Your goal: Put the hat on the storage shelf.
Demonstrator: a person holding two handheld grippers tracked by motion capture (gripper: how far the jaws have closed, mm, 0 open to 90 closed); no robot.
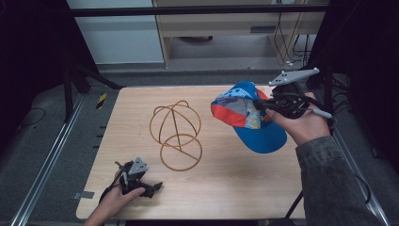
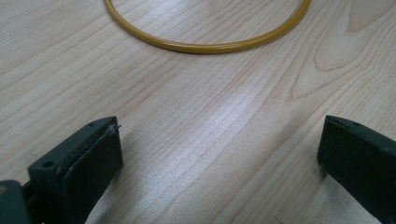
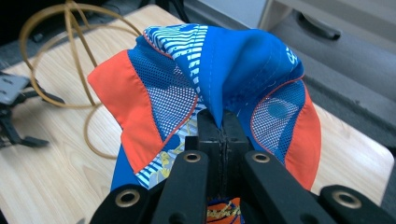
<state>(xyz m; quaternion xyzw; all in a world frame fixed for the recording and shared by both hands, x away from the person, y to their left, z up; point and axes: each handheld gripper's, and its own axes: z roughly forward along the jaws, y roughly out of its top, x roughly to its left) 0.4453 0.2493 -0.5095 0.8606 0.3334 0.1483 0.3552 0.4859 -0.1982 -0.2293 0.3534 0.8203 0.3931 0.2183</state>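
A blue, orange and patterned cap (image 1: 247, 117) hangs above the table's right side, pinched at its crown by my right gripper (image 1: 269, 104). In the right gripper view the two jaws are pressed together on a fold of the cap's blue fabric (image 3: 243, 65), with my right gripper (image 3: 223, 122) shut on it. A yellow wire hat stand (image 1: 176, 134) made of rings stands at the table's middle. My left gripper (image 1: 153, 188) rests low near the front left edge. In the left gripper view my left gripper (image 2: 219, 158) is open over bare wood, with the stand's base ring (image 2: 205, 44) ahead.
The wooden table (image 1: 226, 188) has metal rails along its left and right sides. A cabinet and cables stand beyond its far edge. A strip of tape (image 1: 84, 194) sticks near the front left corner.
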